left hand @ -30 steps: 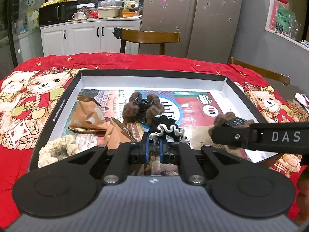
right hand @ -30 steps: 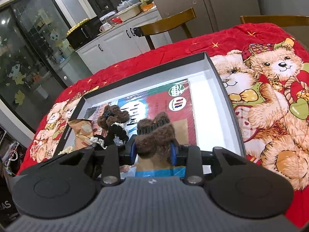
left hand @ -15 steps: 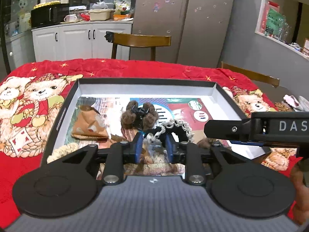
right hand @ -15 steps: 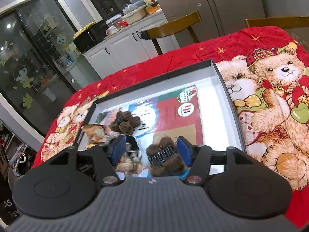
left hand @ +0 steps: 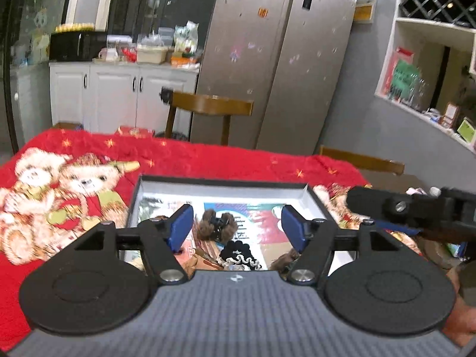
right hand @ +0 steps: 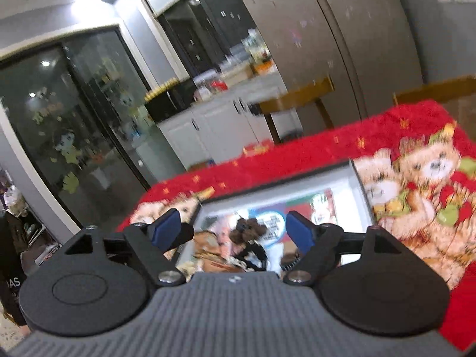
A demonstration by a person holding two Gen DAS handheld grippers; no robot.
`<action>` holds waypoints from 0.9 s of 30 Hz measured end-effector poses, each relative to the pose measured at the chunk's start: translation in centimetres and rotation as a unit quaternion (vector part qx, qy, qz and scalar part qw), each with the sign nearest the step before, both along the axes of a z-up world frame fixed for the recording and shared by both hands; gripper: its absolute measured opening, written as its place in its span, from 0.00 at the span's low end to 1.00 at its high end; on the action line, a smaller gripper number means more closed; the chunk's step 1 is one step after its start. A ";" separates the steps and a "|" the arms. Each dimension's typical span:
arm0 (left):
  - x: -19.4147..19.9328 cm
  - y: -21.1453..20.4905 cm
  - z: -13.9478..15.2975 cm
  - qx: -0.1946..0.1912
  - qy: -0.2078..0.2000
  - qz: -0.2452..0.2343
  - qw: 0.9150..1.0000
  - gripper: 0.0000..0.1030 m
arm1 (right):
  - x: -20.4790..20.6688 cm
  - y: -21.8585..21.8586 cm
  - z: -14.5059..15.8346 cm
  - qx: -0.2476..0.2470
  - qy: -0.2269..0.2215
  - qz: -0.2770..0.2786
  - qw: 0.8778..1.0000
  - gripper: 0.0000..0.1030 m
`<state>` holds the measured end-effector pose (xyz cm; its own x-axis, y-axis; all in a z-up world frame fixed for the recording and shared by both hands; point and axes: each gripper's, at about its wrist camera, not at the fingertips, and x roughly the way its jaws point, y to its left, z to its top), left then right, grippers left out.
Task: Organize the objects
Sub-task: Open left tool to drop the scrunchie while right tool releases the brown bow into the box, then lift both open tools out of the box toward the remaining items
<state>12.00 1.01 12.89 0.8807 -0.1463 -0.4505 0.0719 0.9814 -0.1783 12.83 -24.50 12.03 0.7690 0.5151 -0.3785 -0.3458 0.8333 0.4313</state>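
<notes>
A black-rimmed box [left hand: 226, 182] lies on the red bear tablecloth. Inside it are a brown furry hair claw [left hand: 215, 225], a black scrunchie with white trim [left hand: 239, 255], a second brown furry claw [left hand: 285, 260] and tan wrappers [left hand: 205, 257]. My left gripper [left hand: 237, 228] is open and empty, raised above the near part of the box. My right gripper [right hand: 235, 230] is open and empty, also raised above the box [right hand: 273, 192]; the claw [right hand: 250, 226] and the scrunchie [right hand: 253, 253] show between its fingers. The right gripper's body [left hand: 416, 208] shows at the right of the left wrist view.
Wooden chairs [left hand: 208, 110] stand at the table's far side and right [left hand: 361, 160]. Behind are white cabinets [left hand: 119, 95], a steel fridge [left hand: 282, 59] and wall shelves [left hand: 431, 74]. The red tablecloth [left hand: 59, 196] surrounds the box.
The right gripper opened and let the brown claw fall into the box. The left gripper opened and released the black scrunchie. Both grippers rose and drew back from the box.
</notes>
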 end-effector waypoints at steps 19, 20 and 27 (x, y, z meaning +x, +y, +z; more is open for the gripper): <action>-10.4 0.7 0.3 0.046 -0.095 0.031 0.994 0.70 | -6.5 2.1 -2.4 0.009 -0.094 -0.044 0.995 0.91; -10.3 0.8 -0.7 0.050 -0.096 0.037 0.993 0.70 | -6.2 2.1 -3.3 0.012 -0.088 -0.046 0.995 0.91; -7.9 1.9 -5.8 0.046 -0.033 0.050 0.997 0.70 | -4.3 1.8 -8.5 0.018 -0.041 -0.053 0.998 0.84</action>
